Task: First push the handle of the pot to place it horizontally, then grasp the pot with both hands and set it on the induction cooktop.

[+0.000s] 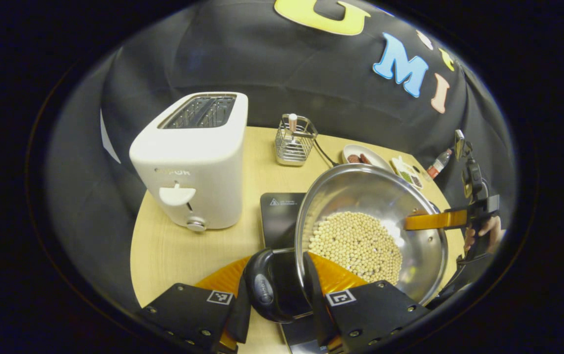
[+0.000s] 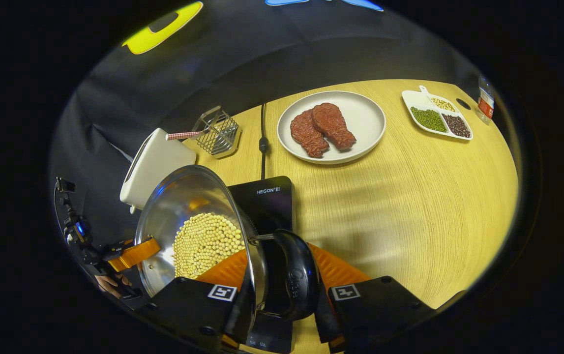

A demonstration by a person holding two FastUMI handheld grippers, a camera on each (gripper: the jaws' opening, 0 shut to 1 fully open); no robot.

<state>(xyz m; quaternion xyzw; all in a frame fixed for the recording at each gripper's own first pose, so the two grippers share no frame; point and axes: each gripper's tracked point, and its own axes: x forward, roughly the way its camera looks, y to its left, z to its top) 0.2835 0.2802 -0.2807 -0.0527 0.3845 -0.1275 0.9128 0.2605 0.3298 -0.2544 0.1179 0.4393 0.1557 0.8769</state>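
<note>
Nearest in the left gripper view, the left tongs (image 1: 282, 314) are closed on a black side handle (image 1: 272, 290) of the pot (image 1: 370, 231), both fingers pressing it. In the right gripper view the right tongs (image 2: 282, 309) clamp the opposite handle (image 2: 291, 280) the same way. So the handle push looks done and the two-handed grasp is made; what remains, as I judge it, is setting the pot down.

The pot, steel and holding a bed of pale beans (image 1: 355, 243), hangs between the two tongs, tilted in each view, over the near part of the induction cooktop (image 2: 267, 201). Whether its base touches the black glass I cannot tell; it looks lifted, and it seems to need lowering and centring.

Farther off on the worktop (image 2: 409, 196) stand a white toaster (image 1: 193, 162) and a wire basket (image 1: 294, 140), then a plate of meat (image 2: 331, 125) and a divided dish of beans (image 2: 436, 115) well apart from the pot.
</note>
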